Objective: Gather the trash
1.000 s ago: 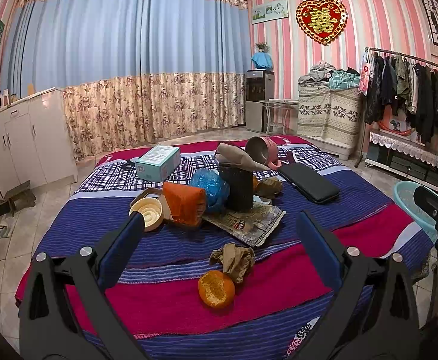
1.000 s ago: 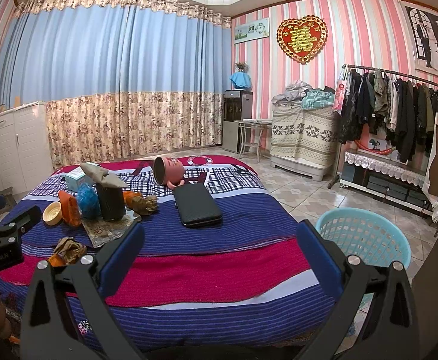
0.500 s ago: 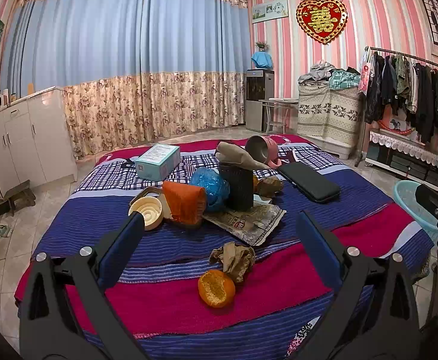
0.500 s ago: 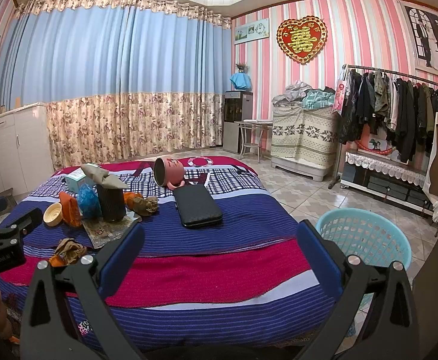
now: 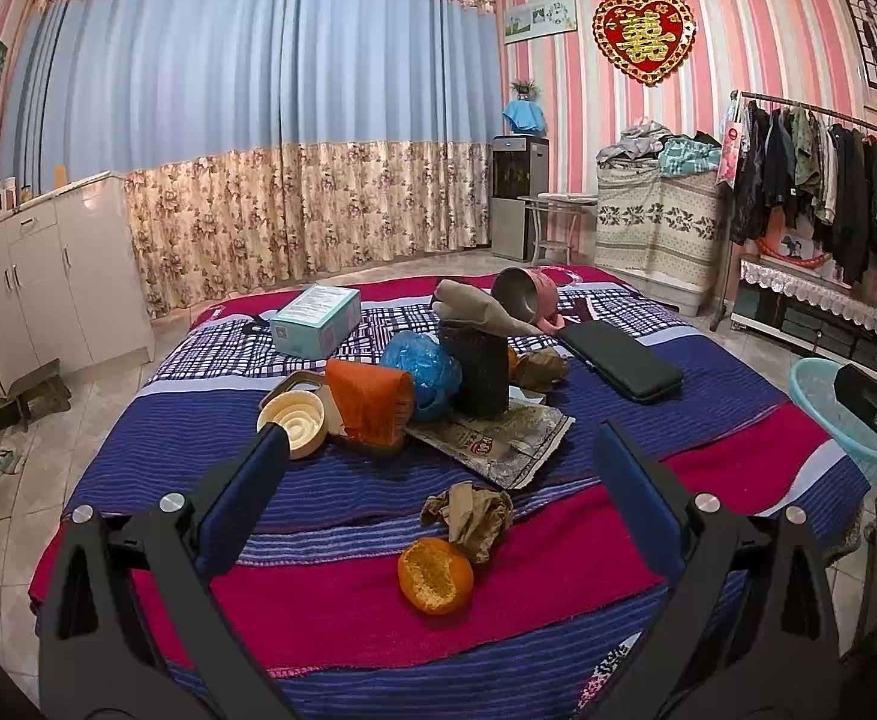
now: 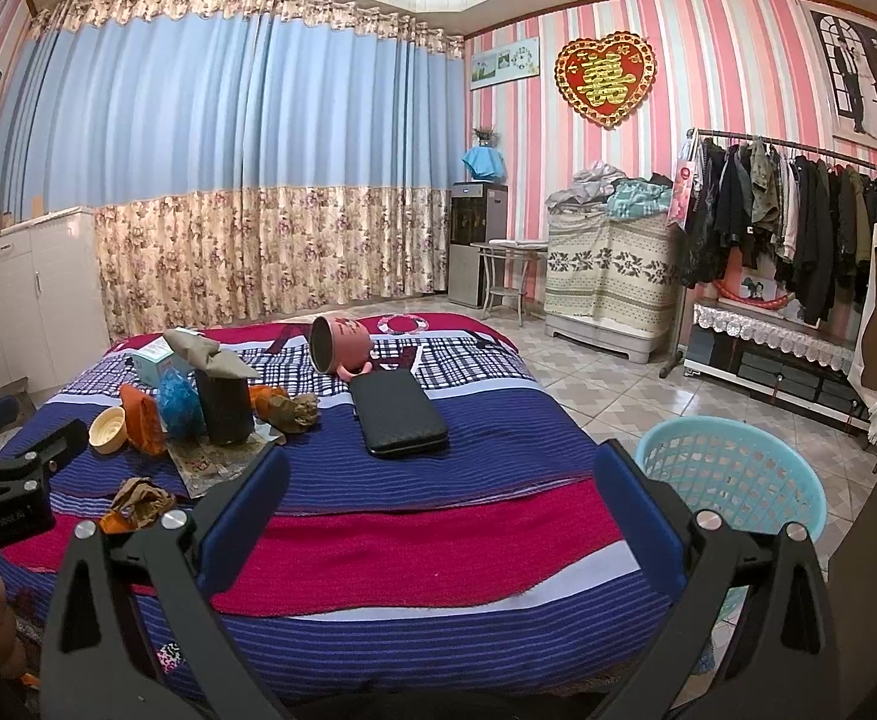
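1. Pink-striped walls and blue curtains frame a bed (image 5: 210, 420) under a striped blanket, strewn with litter.
2. Partly hidden: a brown wad (image 5: 537, 366) behind the dark cylindrical container (image 5: 479, 369); what the container holds cannot be made out, as a grey-brown cloth (image 5: 480, 309) lies across its top.
3. Cut off at the left-wrist frame's right edge, a light-blue basket (image 6: 732, 480) stands on the floor beside the bed; its contents are not visible.
4. A pink mug (image 6: 339, 345) lies tipped on its side, its mouth dark.
5. Near the bed's front edge sit a torn orange peel (image 5: 435, 575) and, touching it, a crumpled brown paper (image 5: 471, 513).
6. Left tongs (image 5: 438, 456) and right tongs (image 6: 438, 468) are both spread wide, gripping nothing, poised above the blanket.
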### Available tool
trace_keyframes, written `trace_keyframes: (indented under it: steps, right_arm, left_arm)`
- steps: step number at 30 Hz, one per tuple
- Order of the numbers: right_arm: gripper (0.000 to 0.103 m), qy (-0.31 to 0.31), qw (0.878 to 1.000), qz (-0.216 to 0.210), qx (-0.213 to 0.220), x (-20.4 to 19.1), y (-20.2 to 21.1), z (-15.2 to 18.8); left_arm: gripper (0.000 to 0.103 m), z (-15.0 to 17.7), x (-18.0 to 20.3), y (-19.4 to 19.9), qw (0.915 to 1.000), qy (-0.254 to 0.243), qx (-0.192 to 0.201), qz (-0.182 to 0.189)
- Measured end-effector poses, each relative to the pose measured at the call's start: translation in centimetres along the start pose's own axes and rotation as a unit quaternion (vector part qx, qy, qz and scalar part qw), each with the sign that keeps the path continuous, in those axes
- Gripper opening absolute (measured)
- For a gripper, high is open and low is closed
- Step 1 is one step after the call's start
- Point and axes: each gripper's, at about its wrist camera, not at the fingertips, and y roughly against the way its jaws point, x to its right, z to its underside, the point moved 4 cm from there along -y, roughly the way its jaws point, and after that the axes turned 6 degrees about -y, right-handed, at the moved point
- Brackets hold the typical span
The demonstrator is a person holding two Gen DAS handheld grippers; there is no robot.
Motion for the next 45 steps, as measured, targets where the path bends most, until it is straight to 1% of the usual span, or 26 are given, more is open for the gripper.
trace_keyframes:
  steps: [10, 17, 20, 23, 26, 30, 34, 38, 39, 40, 41, 42, 43, 44, 45]
  right_arm:
    - [0.099, -0.001, 1.000, -0.001, 0.000, -0.1, -0.1, 0.1]
    - [0.099, -0.002, 1.000, 0.002, -0.004, -0.2, -0.7, 0.8]
    - [0.099, -0.004, 1.000, 0.008, -0.001, 0.2, -0.8, 0.8]
    - [0.099, -0.002, 1.000, 0.014, 0.004, 0.6, -0.6, 0.6]
    - [0.099, 0.003, 0.999, 0.032, 0.011, 0.8, -0.6, 0.7]
    - [0.099, 0.007, 0.999, 0.049, -0.006, 0.9, -1.4, 1.3]
    - [0.099, 0.001, 0.999, 0.042, -0.024, 1.1, -2.2, 1.8]
    - [0.099, -0.005, 0.998, 0.036, -0.045, 1.2, -2.7, 2.2]
    - [0.099, -0.012, 0.998, 0.034, -0.049, 1.3, -2.8, 2.2]
    - [0.099, -0.023, 0.998, 0.030, -0.054, 1.4, -2.9, 2.2]
    - [0.099, -0.030, 0.997, 0.030, -0.058, 1.4, -3.0, 2.3]
    - [0.099, -0.033, 0.997, 0.029, -0.062, 1.4, -3.1, 2.3]
    - [0.099, -0.038, 0.997, 0.024, -0.067, 1.4, -3.2, 2.3]
    - [0.099, -0.042, 0.996, 0.017, -0.072, 1.3, -3.4, 2.4]
    - [0.099, -0.043, 0.996, 0.014, -0.078, 1.2, -3.5, 2.4]
  left_arm:
    - [0.098, 0.3, -0.1, -0.5, 1.0000, 0.000, -0.006, 0.003]
    - [0.098, 0.7, -0.2, -0.5, 0.9999, 0.000, -0.008, 0.006]
    - [0.098, 1.4, -0.5, -0.8, 0.9998, 0.002, -0.017, 0.009]
    - [0.098, 2.4, -0.5, -1.5, 0.9995, -0.006, -0.029, 0.008]
    - [0.098, 3.5, -0.4, -2.5, 0.9989, -0.013, -0.045, 0.008]
    - [0.098, 4.9, -0.4, -3.6, 0.9977, -0.015, -0.065, 0.015]
    - [0.098, 6.0, -0.5, -4.6, 0.9965, -0.017, -0.080, 0.018]
    - [0.096, 6.7, -1.2, -5.7, 0.9946, 0.000, -0.099, 0.031]
    - [0.091, 6.8, -1.3, -5.8, 0.9942, 0.006, -0.101, 0.037]
    - [0.084, 6.9, -1.4, -6.1, 0.9931, 0.013, -0.106, 0.048]
    - [0.080, 7.0, -1.4, -6.3, 0.9920, 0.014, -0.113, 0.056]
    - [0.069, 7.2, -1.2, -6.5, 0.9908, 0.012, -0.119, 0.063]
    - [0.058, 7.4, -0.9, -6.8, 0.9882, 0.009, -0.131, 0.078]
    - [0.053, 7.4, -0.7, -7.0, 0.9868, 0.008, -0.136, 0.088]
    - [0.046, 7.4, -0.6, -7.1, 0.9863, 0.007, -0.136, 0.094]
